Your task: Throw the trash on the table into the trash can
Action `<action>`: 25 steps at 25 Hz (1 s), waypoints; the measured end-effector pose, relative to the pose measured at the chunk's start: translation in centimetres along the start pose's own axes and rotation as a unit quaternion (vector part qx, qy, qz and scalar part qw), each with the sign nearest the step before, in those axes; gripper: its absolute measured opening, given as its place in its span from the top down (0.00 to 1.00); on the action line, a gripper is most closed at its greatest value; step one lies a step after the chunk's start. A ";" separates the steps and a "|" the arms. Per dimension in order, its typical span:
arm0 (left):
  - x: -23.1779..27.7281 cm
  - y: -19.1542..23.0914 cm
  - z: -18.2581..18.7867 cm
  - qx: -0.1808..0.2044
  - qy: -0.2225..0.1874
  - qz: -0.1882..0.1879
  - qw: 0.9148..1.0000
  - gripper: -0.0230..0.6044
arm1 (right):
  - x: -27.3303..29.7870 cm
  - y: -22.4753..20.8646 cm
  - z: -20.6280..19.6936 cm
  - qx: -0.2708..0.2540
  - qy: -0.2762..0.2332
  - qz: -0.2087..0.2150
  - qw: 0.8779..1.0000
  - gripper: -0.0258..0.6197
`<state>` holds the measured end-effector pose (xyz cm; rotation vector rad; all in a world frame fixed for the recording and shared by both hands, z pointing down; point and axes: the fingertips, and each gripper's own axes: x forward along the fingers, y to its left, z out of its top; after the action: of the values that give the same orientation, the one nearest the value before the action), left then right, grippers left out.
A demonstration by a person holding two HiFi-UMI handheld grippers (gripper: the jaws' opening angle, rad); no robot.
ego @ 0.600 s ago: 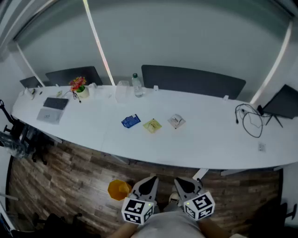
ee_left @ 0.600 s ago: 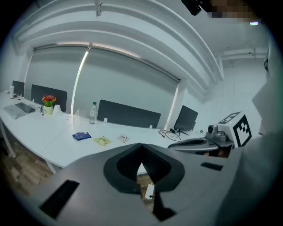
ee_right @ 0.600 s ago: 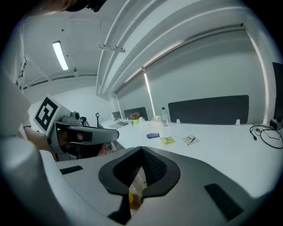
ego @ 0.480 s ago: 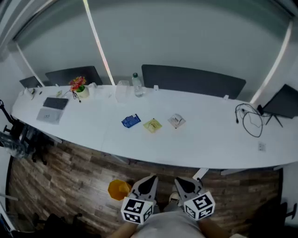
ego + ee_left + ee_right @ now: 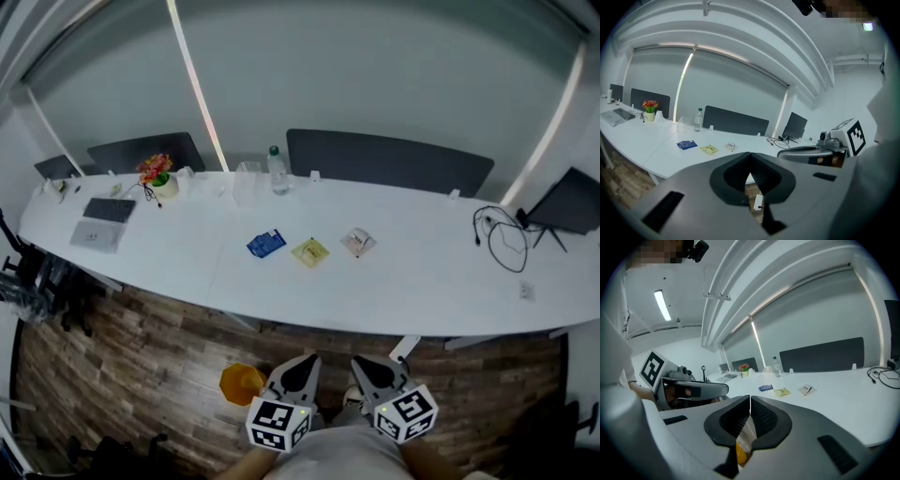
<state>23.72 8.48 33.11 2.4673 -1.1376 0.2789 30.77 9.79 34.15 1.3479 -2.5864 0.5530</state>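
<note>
Plainly, left tongs [image 5: 306,360] and right tongs [image 5: 360,364] are closed, before the table [image 5: 422,281].

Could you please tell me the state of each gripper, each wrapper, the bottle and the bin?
left gripper: shut, empty
right gripper: shut, empty
blue wrapper: lying on the table
yellow wrapper: lying on the table
white wrapper: lying on the table
water bottle: upright, capped
trash can: upright

Grey left gripper [image 5: 307,359], right gripper [image 5: 358,363]; black-and-white marker cubes [image 5: 278,424]
</note>
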 end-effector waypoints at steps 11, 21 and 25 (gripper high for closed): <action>-2.7 3.9 0.3 0.008 -0.005 -0.014 1.000 0.96 | 2.2 3.5 -0.3 -0.010 0.005 -0.010 1.000 0.91; -1.3 5.3 0.2 0.012 0.003 -0.026 1.000 0.96 | 4.5 2.5 -0.6 -0.001 0.007 -0.011 1.000 0.91; 0.5 6.4 0.9 0.009 0.004 -0.020 1.000 0.96 | 6.0 1.0 0.4 0.002 0.013 -0.010 1.000 0.91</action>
<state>19.19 4.02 34.26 2.4994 -1.0854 0.2889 26.49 5.61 35.50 1.3560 -2.5503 0.5693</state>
